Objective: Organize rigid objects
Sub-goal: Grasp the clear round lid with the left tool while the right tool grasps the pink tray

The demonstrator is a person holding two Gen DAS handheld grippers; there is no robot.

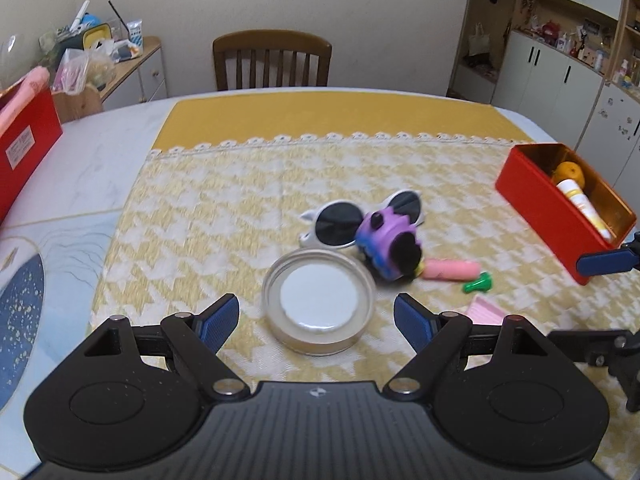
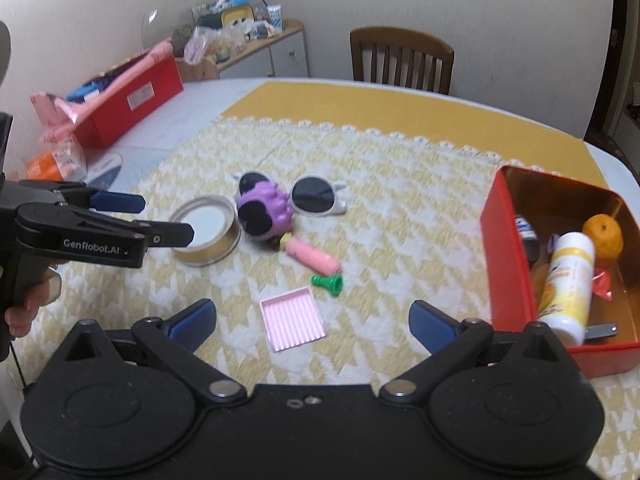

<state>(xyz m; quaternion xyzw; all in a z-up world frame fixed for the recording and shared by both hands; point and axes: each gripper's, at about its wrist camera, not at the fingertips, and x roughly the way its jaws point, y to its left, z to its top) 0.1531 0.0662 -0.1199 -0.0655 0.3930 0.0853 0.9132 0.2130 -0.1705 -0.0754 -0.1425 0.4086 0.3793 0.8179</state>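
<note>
1. The left gripper (image 1: 316,320) is hanging with its jaws standing apart and nothing between the pads, tilted downward over the near part of the surface (image 1: 224,216); the round lidded tin (image 1: 319,301) is sitting just beyond its fingertips, framed between them but not touched.
2. The right gripper (image 2: 312,322) is likewise gaping wide and carrying nothing, angled down with the pink ridged tray (image 2: 292,319) lying flat between and just ahead of its fingers.
3. In the right wrist view a hand (image 2: 30,300) is wrapping the left tool's handle at the frame's left edge, holding that gripper out over the tin from the side.
4. Further out, the loose things are waiting in a cluster on the yellow-and-white cloth: a purple toy (image 1: 386,246) leaning against white sunglasses (image 1: 340,220), a pink cylinder (image 1: 452,270) touching the toy, and a small green piece (image 1: 478,283) just beside it.
5. At the right, the red box (image 2: 504,264) is already holding an orange, a white-and-yellow bottle and a few smaller items.
6. Judging by this, the approach-to-pick step is in hand, with most objects not yet boxed; the next move is likely calling for each gripper to sink until its pads are straddling its target, then close squarely before carrying it to the box.
</note>
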